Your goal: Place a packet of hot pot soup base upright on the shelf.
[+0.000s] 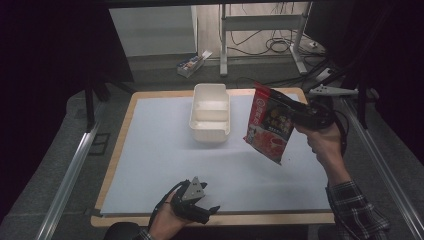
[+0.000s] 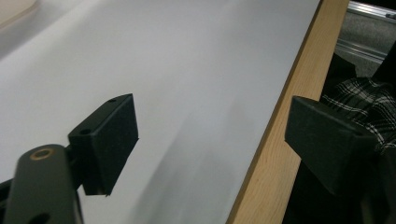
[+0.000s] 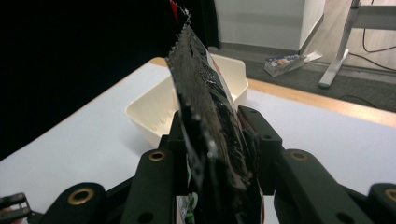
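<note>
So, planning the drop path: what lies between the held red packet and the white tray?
Nothing: in the high view, bare white sheet separates the red packet from the white tray.

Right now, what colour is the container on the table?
Cream white; the container shows best in the high view.

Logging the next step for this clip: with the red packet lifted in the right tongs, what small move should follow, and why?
Probably carry the red packet leftward over the white tray. The right tongs are shut on it, it hangs above the table right of the tray, and the tray looks empty. The left tongs are open, holding nothing.
</note>
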Demonstrator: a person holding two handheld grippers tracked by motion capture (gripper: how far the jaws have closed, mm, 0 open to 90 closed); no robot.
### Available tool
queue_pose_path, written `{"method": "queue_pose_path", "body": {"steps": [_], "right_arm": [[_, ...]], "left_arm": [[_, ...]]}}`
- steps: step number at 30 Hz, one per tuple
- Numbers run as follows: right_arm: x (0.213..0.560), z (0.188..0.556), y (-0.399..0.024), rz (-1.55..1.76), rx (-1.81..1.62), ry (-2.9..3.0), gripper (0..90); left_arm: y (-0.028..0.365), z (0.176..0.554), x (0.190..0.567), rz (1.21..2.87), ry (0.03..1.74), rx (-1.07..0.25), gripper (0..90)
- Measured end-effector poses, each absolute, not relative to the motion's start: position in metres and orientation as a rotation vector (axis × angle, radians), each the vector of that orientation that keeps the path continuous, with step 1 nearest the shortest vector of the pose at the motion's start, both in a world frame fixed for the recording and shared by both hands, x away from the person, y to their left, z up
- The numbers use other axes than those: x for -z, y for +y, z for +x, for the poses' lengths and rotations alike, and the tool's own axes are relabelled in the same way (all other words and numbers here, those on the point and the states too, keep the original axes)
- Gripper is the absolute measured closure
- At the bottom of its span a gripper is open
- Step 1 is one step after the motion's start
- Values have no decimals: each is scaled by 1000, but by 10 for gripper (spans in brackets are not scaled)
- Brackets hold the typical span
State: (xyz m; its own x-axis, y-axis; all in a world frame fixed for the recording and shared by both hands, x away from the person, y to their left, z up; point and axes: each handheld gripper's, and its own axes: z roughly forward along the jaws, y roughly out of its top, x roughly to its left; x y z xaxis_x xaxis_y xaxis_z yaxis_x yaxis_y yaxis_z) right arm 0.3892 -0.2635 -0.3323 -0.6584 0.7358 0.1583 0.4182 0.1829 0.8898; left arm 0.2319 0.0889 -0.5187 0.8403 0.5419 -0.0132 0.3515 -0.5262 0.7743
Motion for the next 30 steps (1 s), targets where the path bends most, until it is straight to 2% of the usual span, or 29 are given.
{"method": "queue_pose_path", "body": {"steps": [13, 21, 30], "right_arm": [[308, 413, -248, 1090, -1513, 2133, 672], [292, 433, -224, 1056, -1543, 2134, 671], [293, 452, -202, 1073, -1559, 2161, 670]], "left_arm": [[102, 227, 516, 2134, 702, -262, 134], [106, 219, 514, 2114, 690, -257, 131], [111, 217, 515, 2116, 717, -249, 86]]}}
